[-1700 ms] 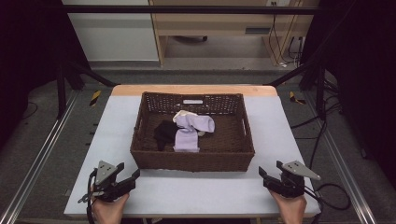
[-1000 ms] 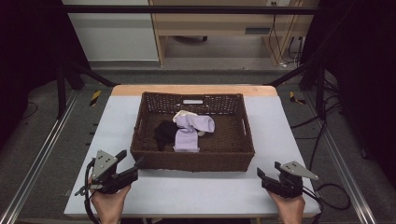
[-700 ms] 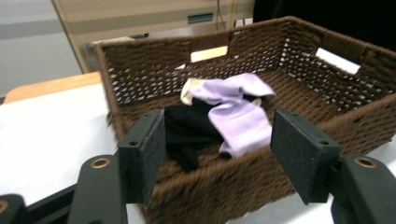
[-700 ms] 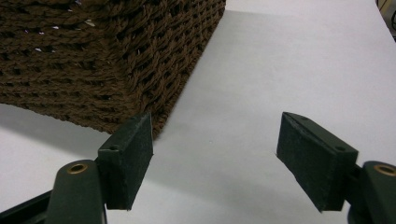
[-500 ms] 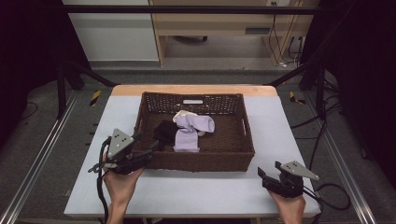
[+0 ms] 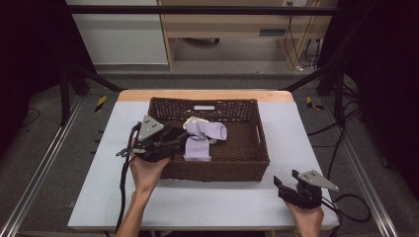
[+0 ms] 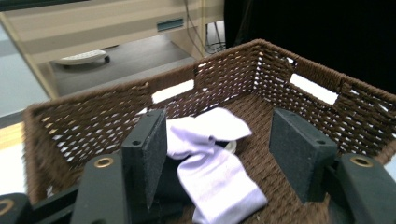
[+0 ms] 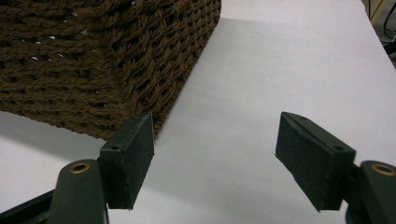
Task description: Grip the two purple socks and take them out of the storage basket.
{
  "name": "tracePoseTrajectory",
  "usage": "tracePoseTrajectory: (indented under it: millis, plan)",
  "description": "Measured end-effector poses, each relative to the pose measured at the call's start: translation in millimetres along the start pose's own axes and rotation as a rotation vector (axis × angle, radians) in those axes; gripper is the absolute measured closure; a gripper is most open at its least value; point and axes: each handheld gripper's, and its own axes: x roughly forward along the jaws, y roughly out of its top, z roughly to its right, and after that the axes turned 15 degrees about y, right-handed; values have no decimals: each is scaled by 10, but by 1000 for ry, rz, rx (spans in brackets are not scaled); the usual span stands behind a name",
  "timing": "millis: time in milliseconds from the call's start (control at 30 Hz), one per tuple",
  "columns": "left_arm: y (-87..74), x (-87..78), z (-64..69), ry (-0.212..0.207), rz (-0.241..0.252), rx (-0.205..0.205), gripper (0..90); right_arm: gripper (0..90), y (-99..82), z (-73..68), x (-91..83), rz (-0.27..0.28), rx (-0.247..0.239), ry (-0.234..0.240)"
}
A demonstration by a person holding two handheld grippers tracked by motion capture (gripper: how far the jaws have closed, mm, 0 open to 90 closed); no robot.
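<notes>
1. Dark brown rectangular woven wicker basket: set on white table top, roughly at its middle; slot handles cut into the end walls; also seen from inside in the left gripper view, and as a near corner in the right gripper view.
2. Pale lilac folded sock: lying flat on the basket floor, left of centre; in the left gripper view placed ahead of and between the jaws, untouched by either pad.
3. Second pale lilac sock: draped across the far end of the first, touching it; toward the basket's back wall.
4. Small cream-coloured cloth item: partly tucked behind the lilac pair; kind not readable.
5. Dark black cloth item: at the left inner side of the basket, mostly masked by the tool; kind not readable.
6. Left black two-jaw hand-held gripper: held over the basket's left rim, pointing in toward the lilac socks; jaws spread wide, just drawn in slightly, nothing pinched between them; grey three-cornered plate on top.
7. Right black two-jaw hand-held gripper: resting low at the near right part of the table top, well apart from the socks, just off the basket's near right corner; jaws spread wide over bare table surface, nothing between them.
</notes>
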Motion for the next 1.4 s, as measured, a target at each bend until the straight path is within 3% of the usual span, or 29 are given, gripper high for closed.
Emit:
tracePoseTrajectory:
  millis: [67, 200, 267, 467, 800, 967, 1167, 1400]
  plan:
    - [28, 81, 15, -21, -10, -1, 381, 280, 0, 0, 0, 0, 0, 2]
    - [70, 233, 48, -18, -23, 9, 389, 280, 2, 4, 1, -1, 0, 2]
    - [90, 345, 47, -26, -30, -12, 393, 281, 2, 4, 1, 1, 2, 2]
    - [152, 562, 23, -8, -76, -40, 398, 285, 2, 7, 2, -2, -2, 0]
    - [243, 813, 78, 35, -99, -17, 427, 288, 4, 9, 6, -6, -1, 1]
    - [284, 1019, 119, 54, -140, -13, 425, 291, 4, 10, 10, -8, -3, 0]
    - [222, 1276, 180, 60, -212, -24, 427, 296, 4, 10, 2, -9, -5, 4]
    - [241, 1414, 265, 72, -259, -2, 459, 302, 6, 13, 8, -13, -8, 6]
